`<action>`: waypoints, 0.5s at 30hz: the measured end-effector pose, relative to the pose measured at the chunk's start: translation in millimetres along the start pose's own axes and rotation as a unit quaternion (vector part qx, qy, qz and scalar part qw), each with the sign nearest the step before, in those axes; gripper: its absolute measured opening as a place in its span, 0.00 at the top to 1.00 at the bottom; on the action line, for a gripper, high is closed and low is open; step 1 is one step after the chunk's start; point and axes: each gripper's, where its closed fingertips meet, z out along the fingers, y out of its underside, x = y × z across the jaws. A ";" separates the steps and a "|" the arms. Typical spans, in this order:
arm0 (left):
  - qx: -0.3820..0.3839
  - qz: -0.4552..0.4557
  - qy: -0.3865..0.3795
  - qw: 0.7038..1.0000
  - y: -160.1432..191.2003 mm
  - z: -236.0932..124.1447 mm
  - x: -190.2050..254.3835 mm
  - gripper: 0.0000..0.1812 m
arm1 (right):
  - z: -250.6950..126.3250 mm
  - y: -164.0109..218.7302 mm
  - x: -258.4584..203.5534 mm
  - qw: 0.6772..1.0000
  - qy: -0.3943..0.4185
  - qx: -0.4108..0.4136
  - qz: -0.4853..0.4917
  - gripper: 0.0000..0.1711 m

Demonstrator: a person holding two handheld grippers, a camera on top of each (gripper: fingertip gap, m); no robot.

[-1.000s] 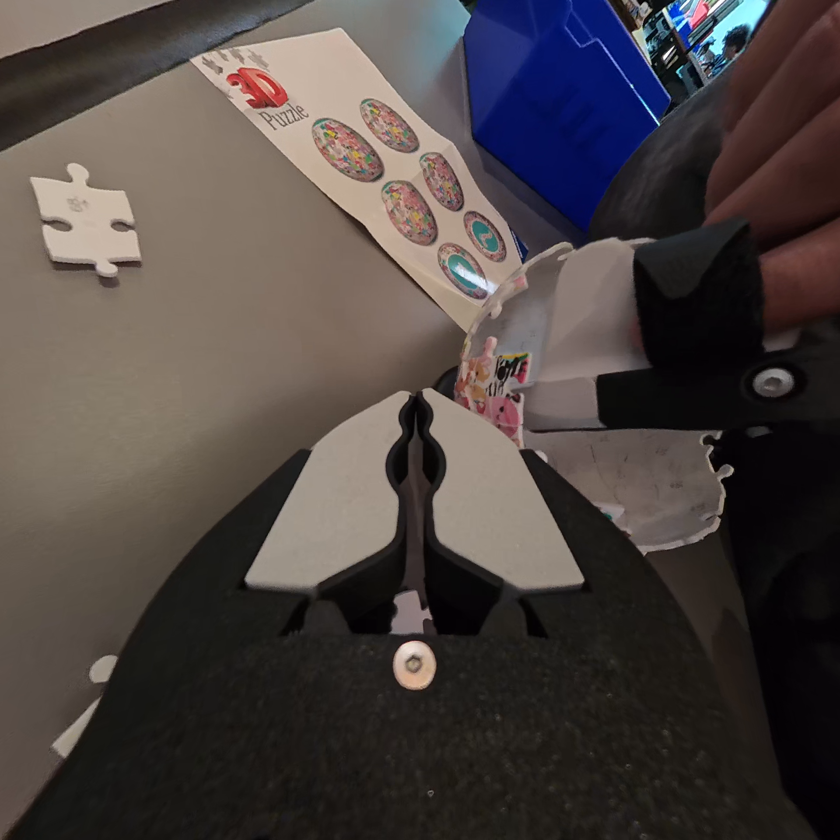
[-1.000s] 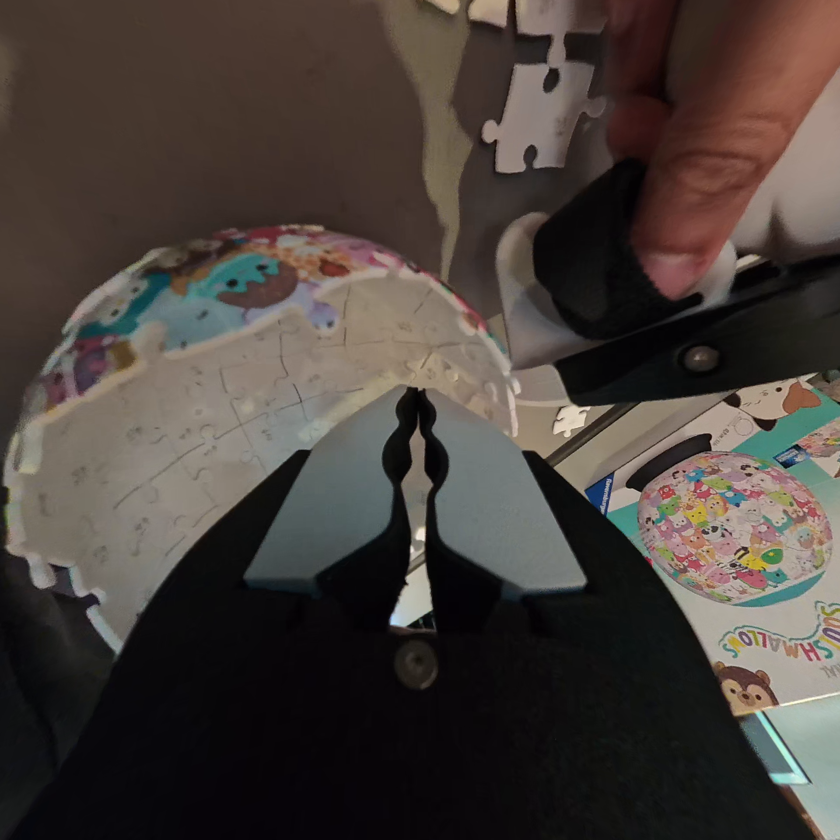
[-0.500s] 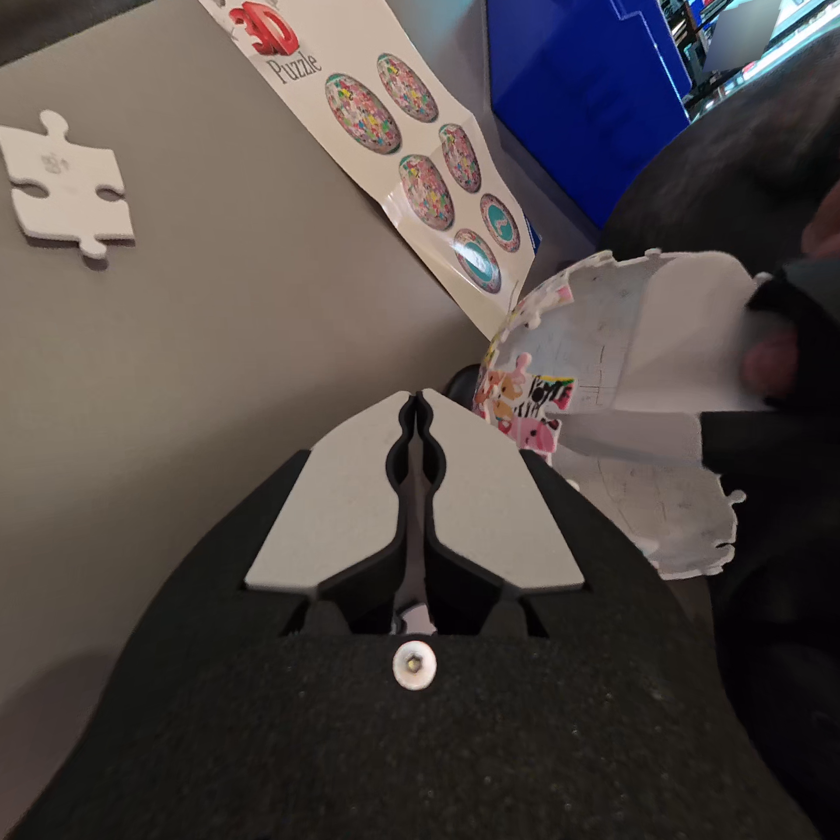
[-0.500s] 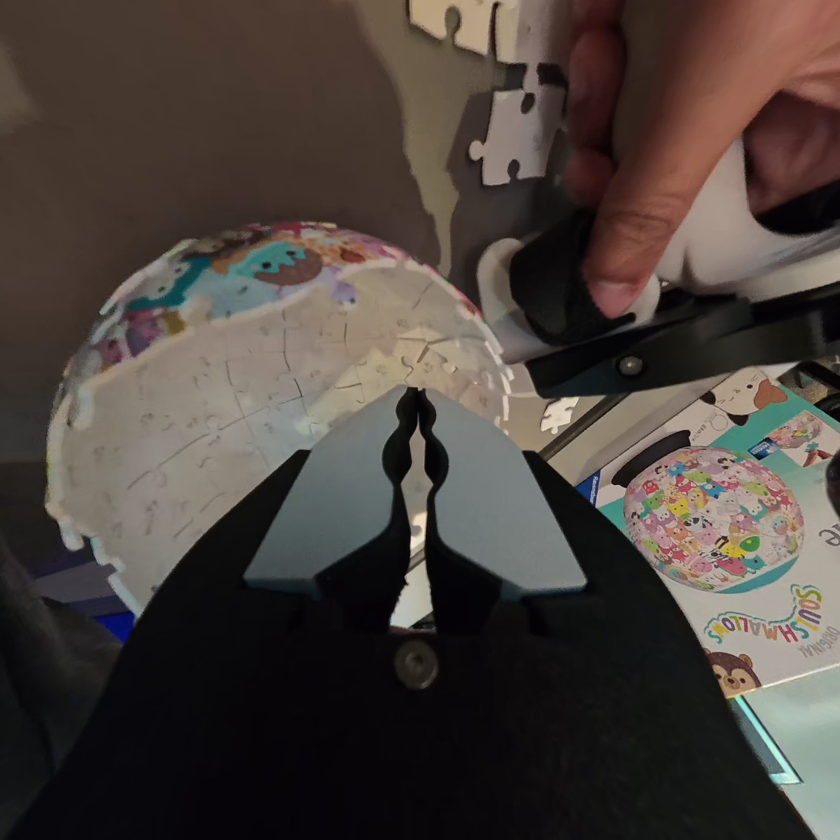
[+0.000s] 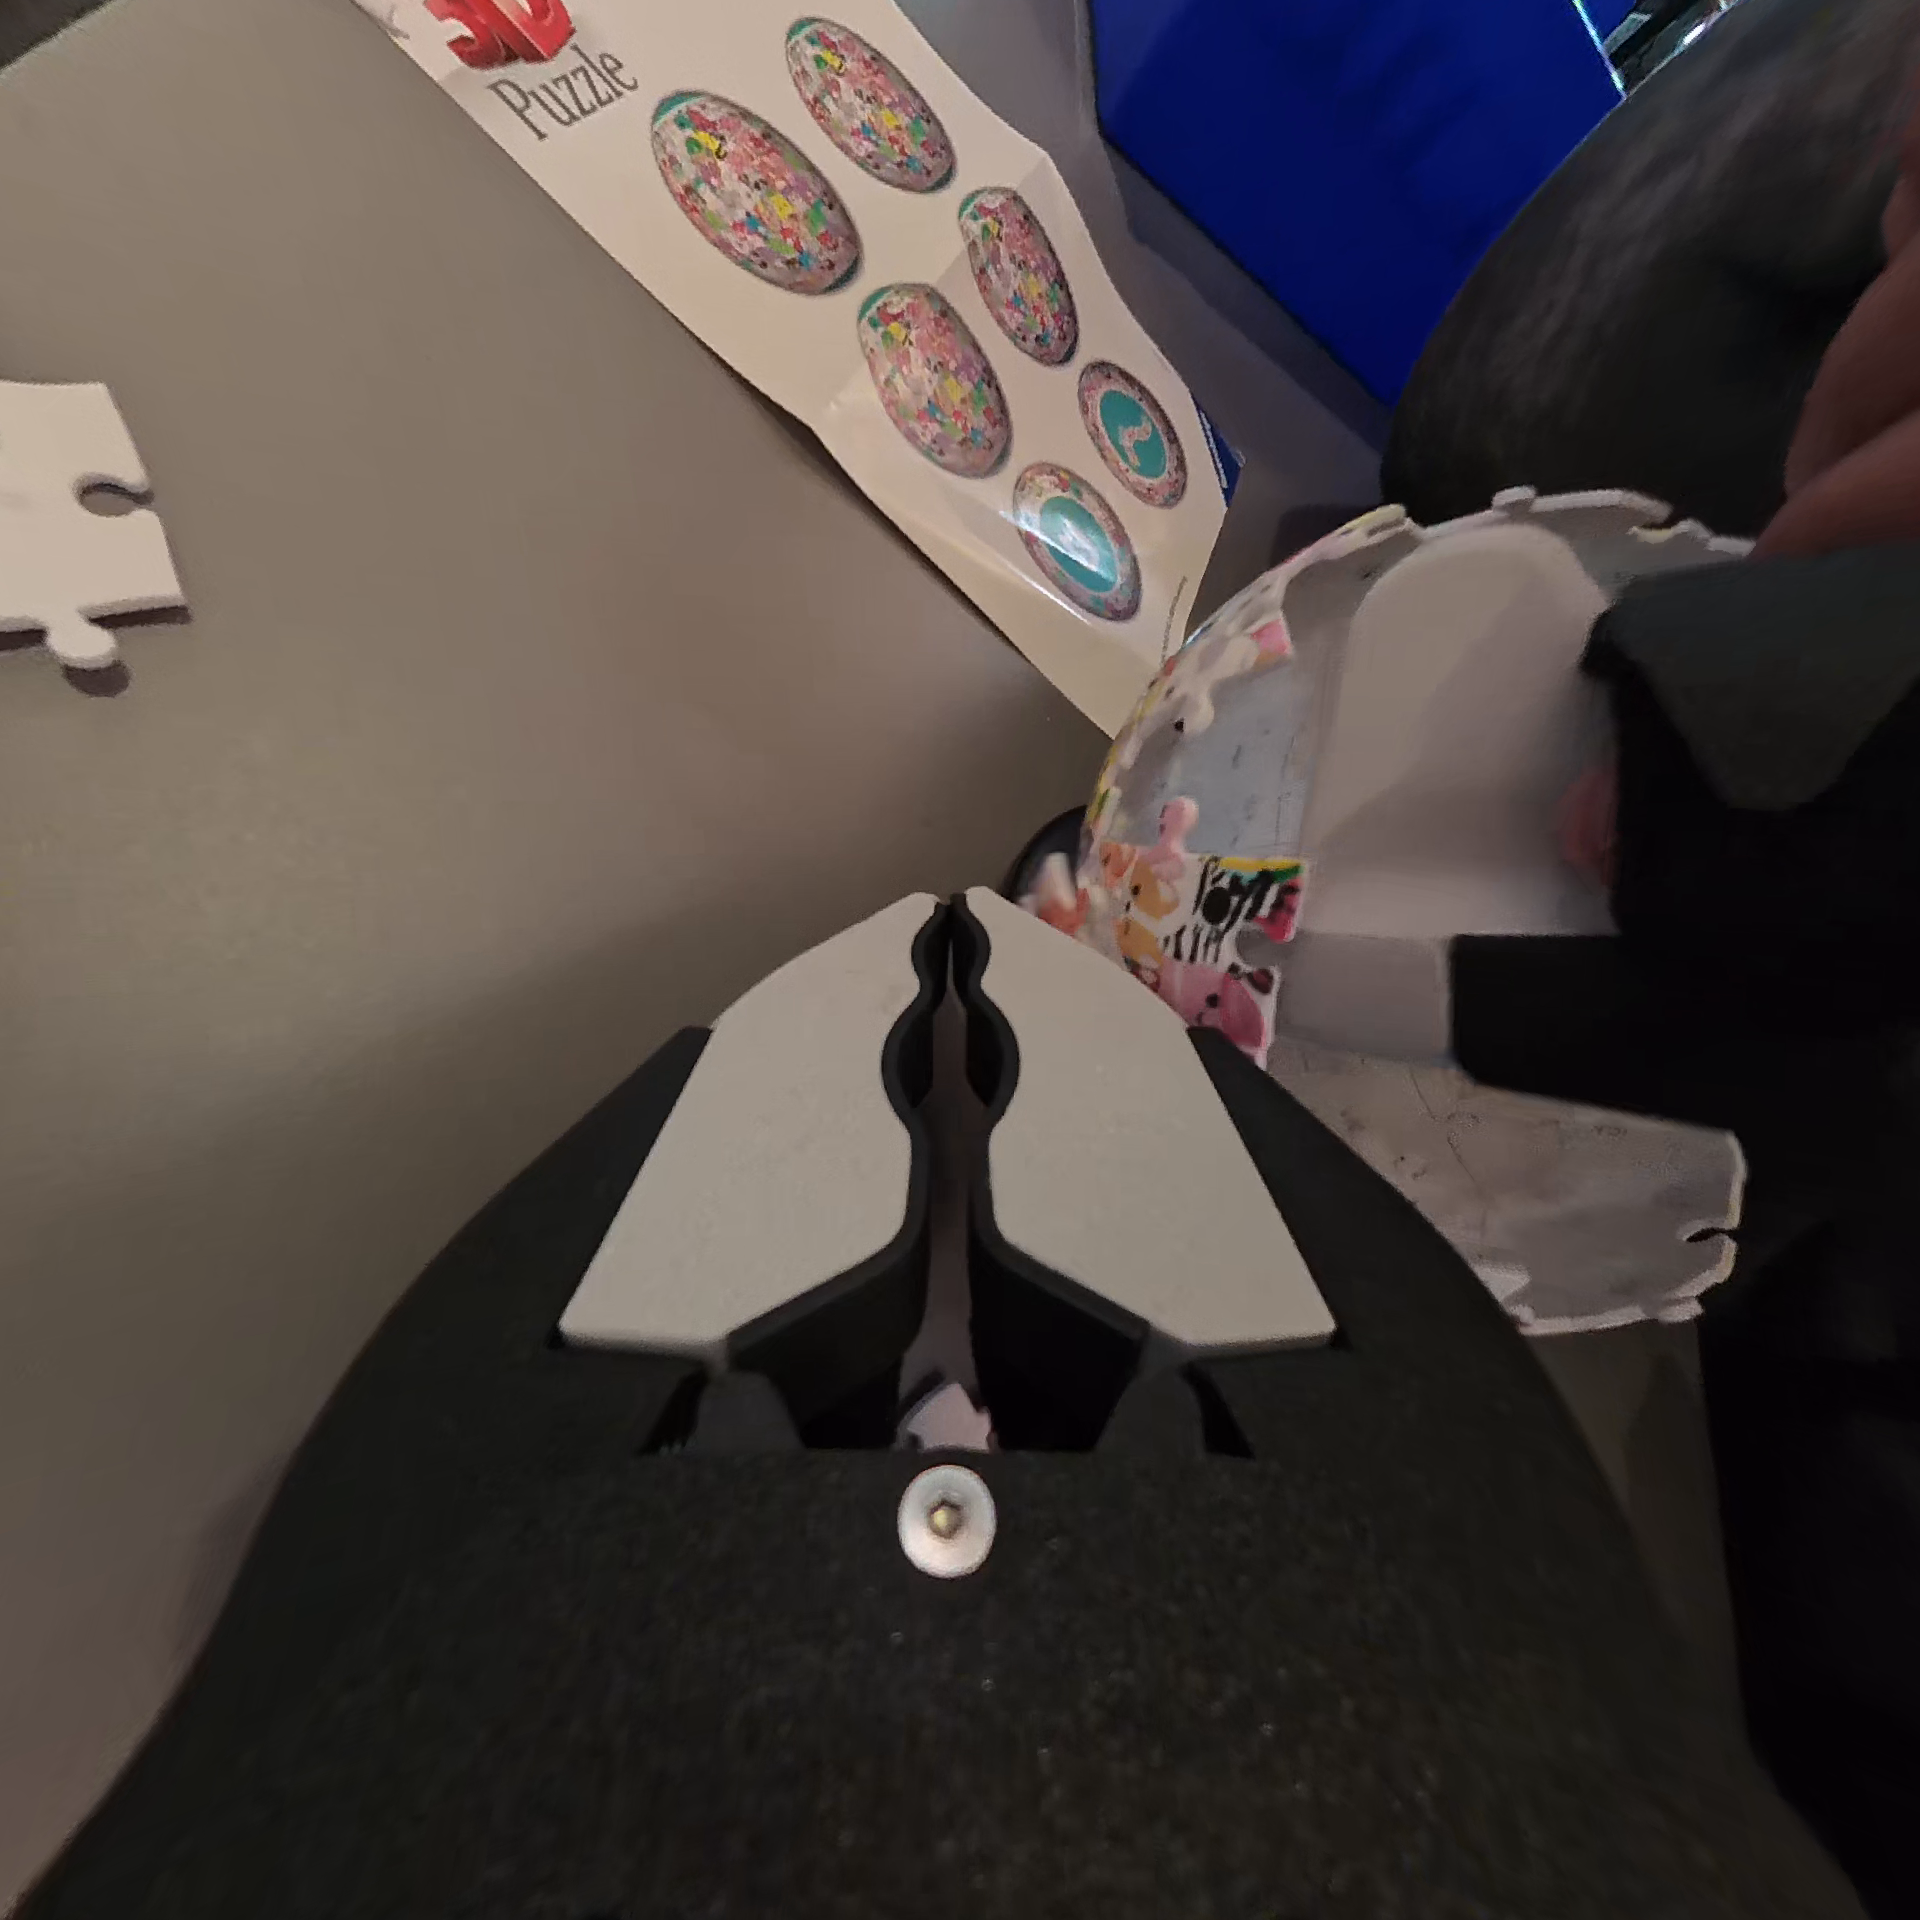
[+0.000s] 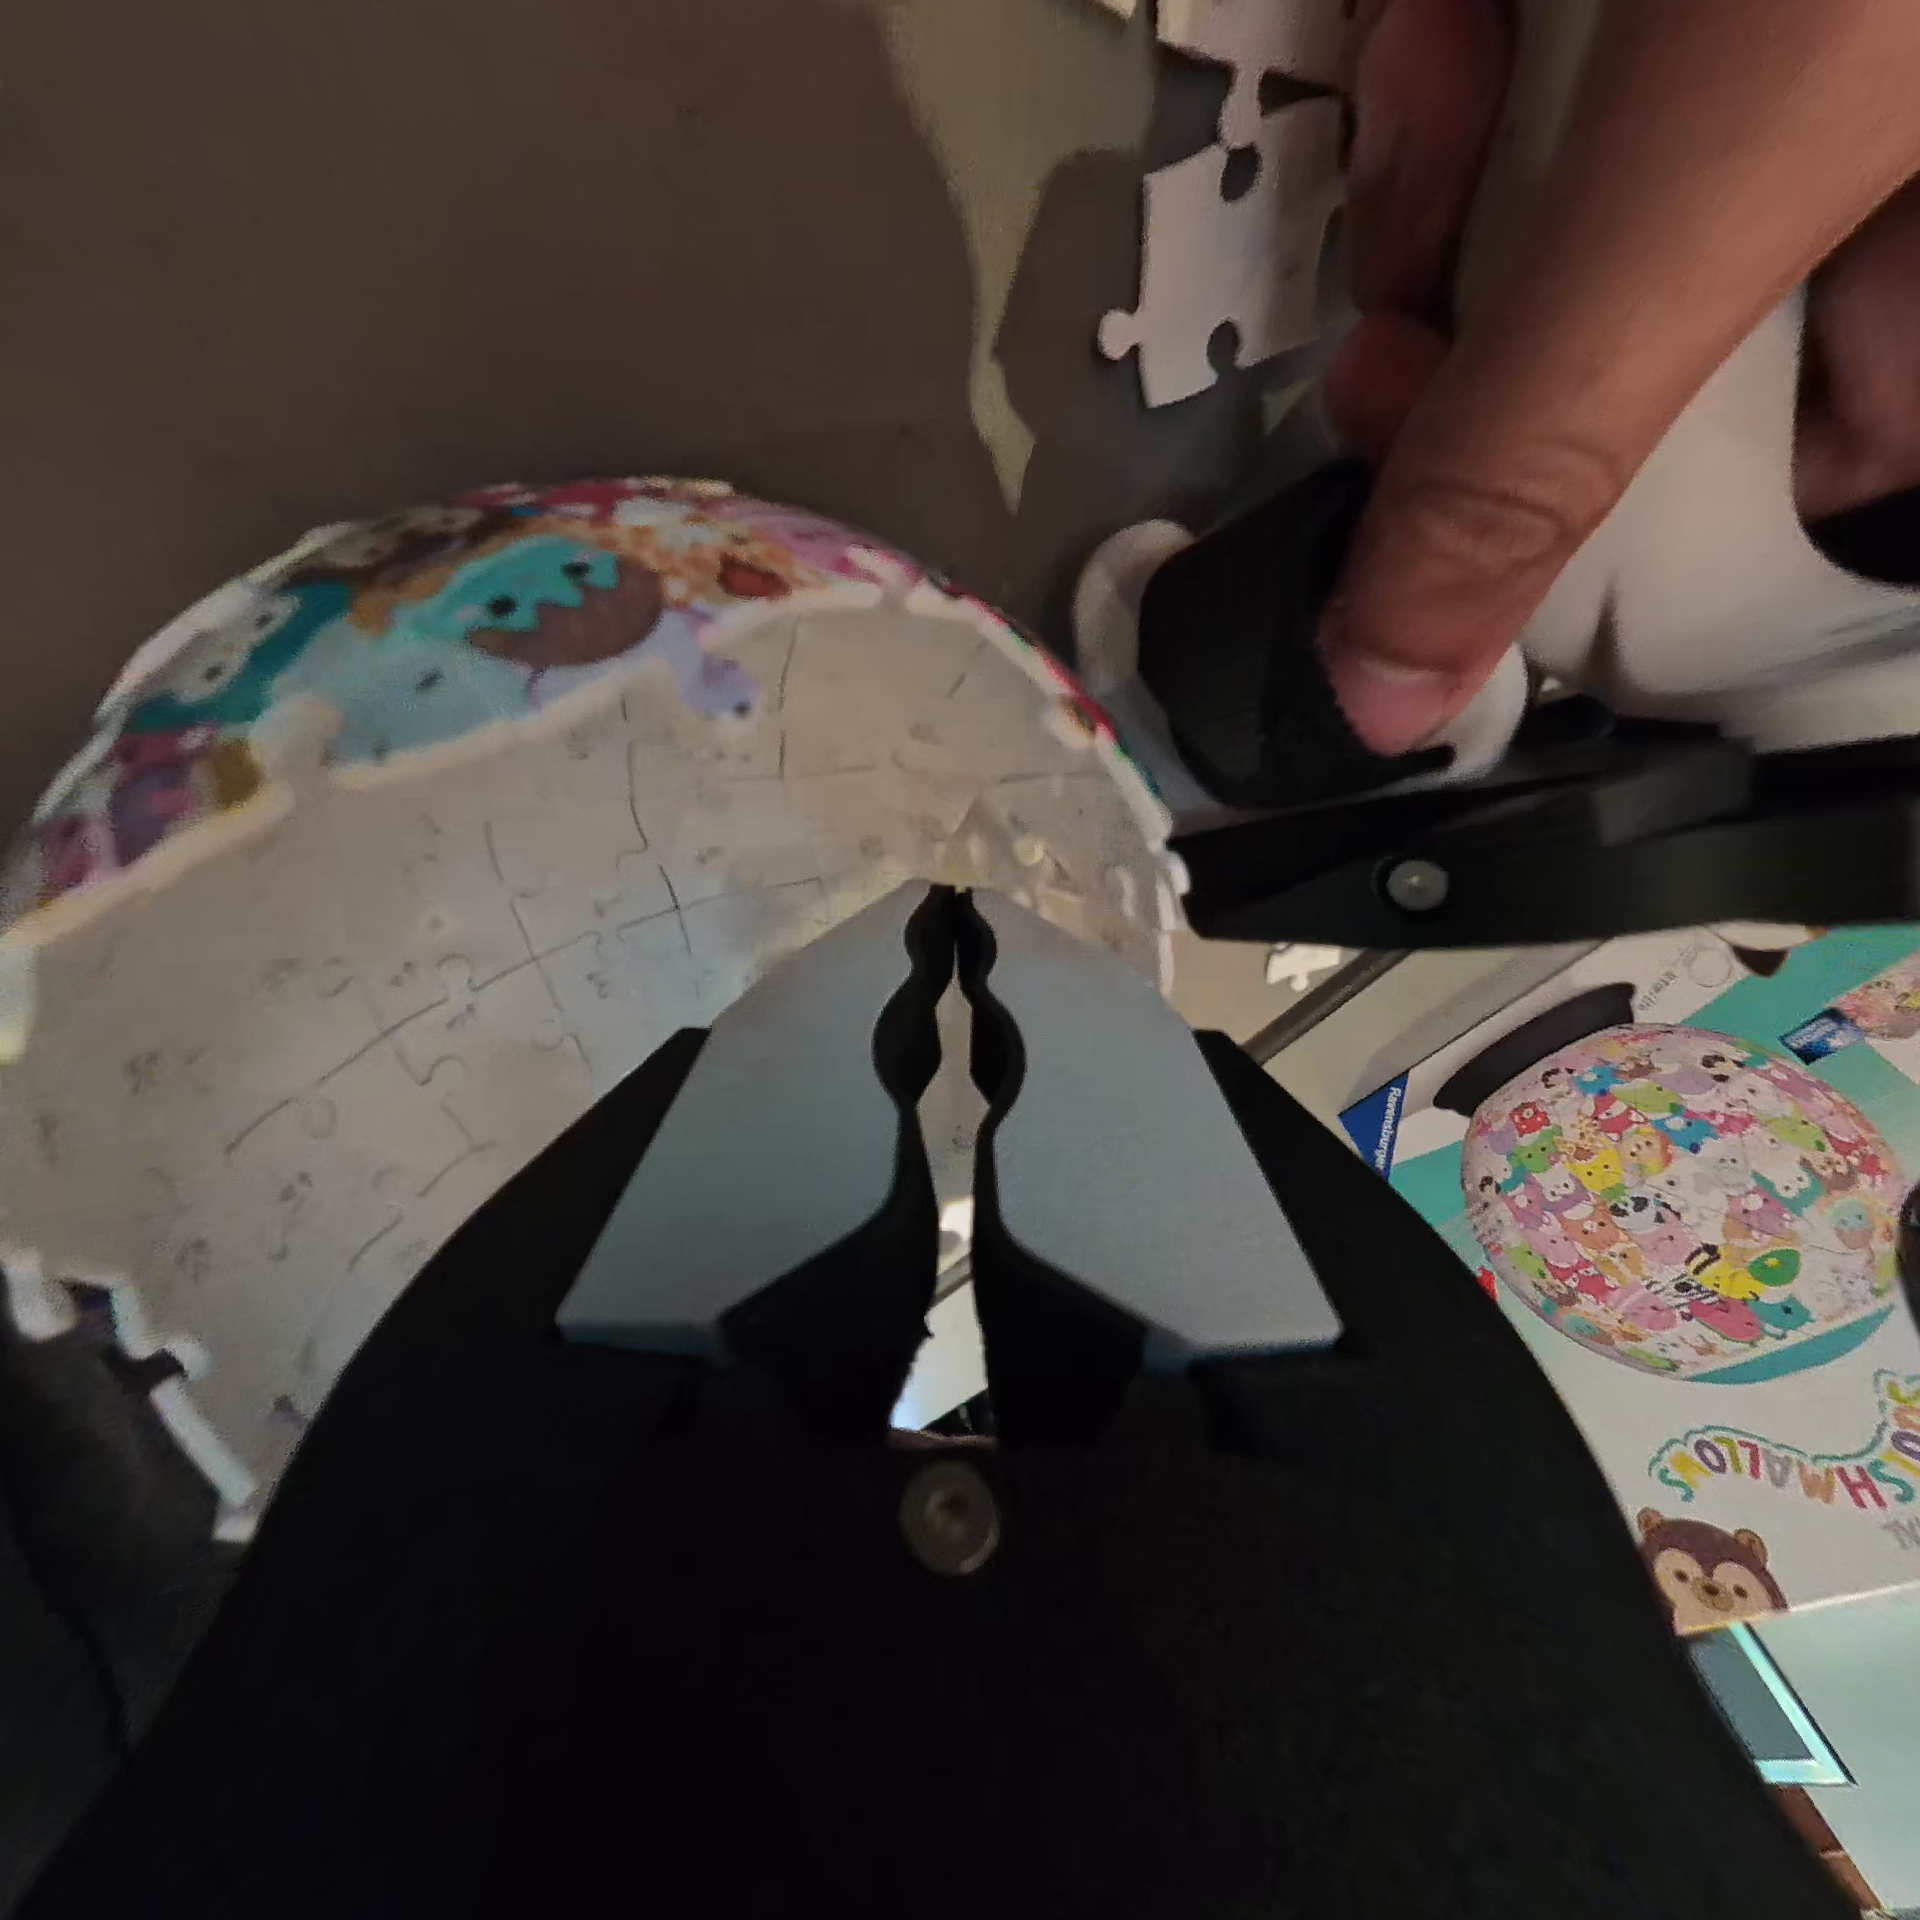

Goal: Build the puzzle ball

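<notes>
The partly built puzzle ball (image 6: 436,935) is a colourful shell with a white inside. My right gripper (image 6: 951,904) is shut on its jagged rim and holds it up. In the left wrist view the ball (image 5: 1195,935) sits right of my left gripper (image 5: 951,914), with the right gripper's white finger (image 5: 1455,748) across it. My left gripper is shut. A thin pale puzzle piece (image 5: 940,1408) shows in the gap between its fingers. In the right wrist view the left gripper's black arm (image 6: 1413,883) ends beside the ball's rim.
A printed instruction sheet (image 5: 883,291) lies on the grey table (image 5: 468,727), with a blue bin (image 5: 1299,156) behind it. A loose white piece (image 5: 73,520) lies far left. More loose pieces (image 6: 1236,270) and the puzzle box (image 6: 1662,1247) show in the right wrist view. The tips of both grippers are at nearly the same place.
The left gripper has moved forward toward the sheet and closer to the ball's rim. The ball has stayed in the right gripper. Both grippers stay shut.
</notes>
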 end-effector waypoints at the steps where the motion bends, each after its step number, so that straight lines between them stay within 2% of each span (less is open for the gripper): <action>1: -0.001 0.000 -0.001 1.000 0.6 -0.7 -0.4 1.00 | -2.8 0.2 -1.0 1.000 0.000 0.004 0.002 1.00; 6: -0.003 -0.006 0.005 1.000 1.5 -2.3 -0.9 1.00 | -16.0 1.9 2.2 0.999 0.019 0.026 0.003 1.00; 9: -0.003 -0.005 0.006 1.000 1.9 -2.6 -0.9 1.00 | -33.0 0.9 8.5 0.997 0.044 0.067 0.005 1.00; 13: 0.013 -0.010 0.005 1.000 -1.4 -6.2 -2.4 1.00 | -79.5 -4.1 16.9 0.977 0.085 0.197 0.011 1.00; 15: 0.021 -0.008 -0.001 1.000 -3.5 -10.6 -3.2 1.00 | -109.9 -12.3 22.4 0.947 0.111 0.301 0.007 1.00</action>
